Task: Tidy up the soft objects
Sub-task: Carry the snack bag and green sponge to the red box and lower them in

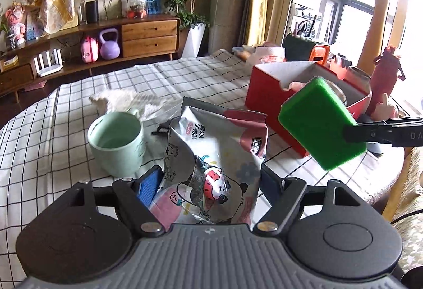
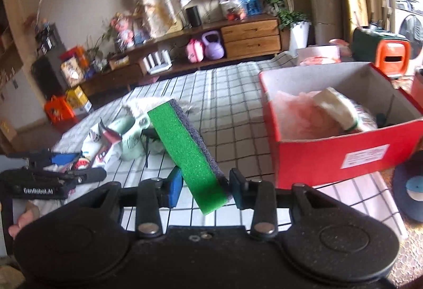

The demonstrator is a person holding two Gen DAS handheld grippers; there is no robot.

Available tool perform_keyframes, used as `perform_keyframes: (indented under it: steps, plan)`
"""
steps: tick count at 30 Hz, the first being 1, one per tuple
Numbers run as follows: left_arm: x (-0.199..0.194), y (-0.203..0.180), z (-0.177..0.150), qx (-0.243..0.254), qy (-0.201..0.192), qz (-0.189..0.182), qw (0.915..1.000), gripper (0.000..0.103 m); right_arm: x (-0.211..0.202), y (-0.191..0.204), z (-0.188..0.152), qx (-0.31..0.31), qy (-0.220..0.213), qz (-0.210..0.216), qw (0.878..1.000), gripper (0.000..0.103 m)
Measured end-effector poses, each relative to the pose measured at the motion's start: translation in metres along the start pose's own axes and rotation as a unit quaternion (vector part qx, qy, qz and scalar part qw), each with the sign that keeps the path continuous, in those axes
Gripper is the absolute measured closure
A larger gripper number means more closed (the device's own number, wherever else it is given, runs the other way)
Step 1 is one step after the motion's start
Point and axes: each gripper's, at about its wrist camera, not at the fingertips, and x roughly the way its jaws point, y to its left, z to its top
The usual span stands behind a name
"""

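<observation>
At the far left of the checked tablecloth (image 1: 66, 114) stands a pale green mug (image 1: 116, 139), upright, with a white fluffy cloth (image 1: 127, 99) lying just behind it. Next to the mug, the left gripper (image 1: 208, 180) is clamped on a silver snack bag (image 1: 215, 151) printed with cartoon figures — the blue pad (image 1: 149, 187) presses one side, the dark finger the other, and the bag stands up between them, clear of the cloth. Further right, the right gripper (image 2: 206, 185) grips a green sponge (image 2: 185, 154) with a dark scouring layer; the sponge is tilted and held in the air, near the red box (image 2: 330, 154). That box sits open at the right — pink soft material (image 2: 304, 117) and a white sponge (image 2: 335, 105) lie inside it.
</observation>
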Motion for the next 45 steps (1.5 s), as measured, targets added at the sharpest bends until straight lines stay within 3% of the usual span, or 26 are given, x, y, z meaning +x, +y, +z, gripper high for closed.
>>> perform_keyframes:
  steps: [12, 24, 33, 45]
  plan:
    - [0.009, -0.057, 0.042, 0.018, -0.005, -0.025, 0.9995, 0.025, -0.042, -0.058, 0.035, 0.025, -0.059, -0.051, 0.997, 0.065]
    - [0.044, -0.118, 0.088, 0.055, -0.005, -0.050, 0.9973, 0.025, -0.050, -0.115, 0.059, 0.030, -0.091, -0.128, 0.987, 0.065]
    - [0.094, -0.147, 0.109, 0.057, 0.024, -0.054, 0.9966, 0.025, -0.039, -0.159, 0.064, 0.031, -0.085, -0.186, 0.978, 0.065]
    - [0.158, -0.182, 0.150, 0.096, 0.023, -0.026, 0.9948, 0.025, -0.006, -0.195, 0.068, 0.013, -0.068, -0.210, 0.975, 0.065]
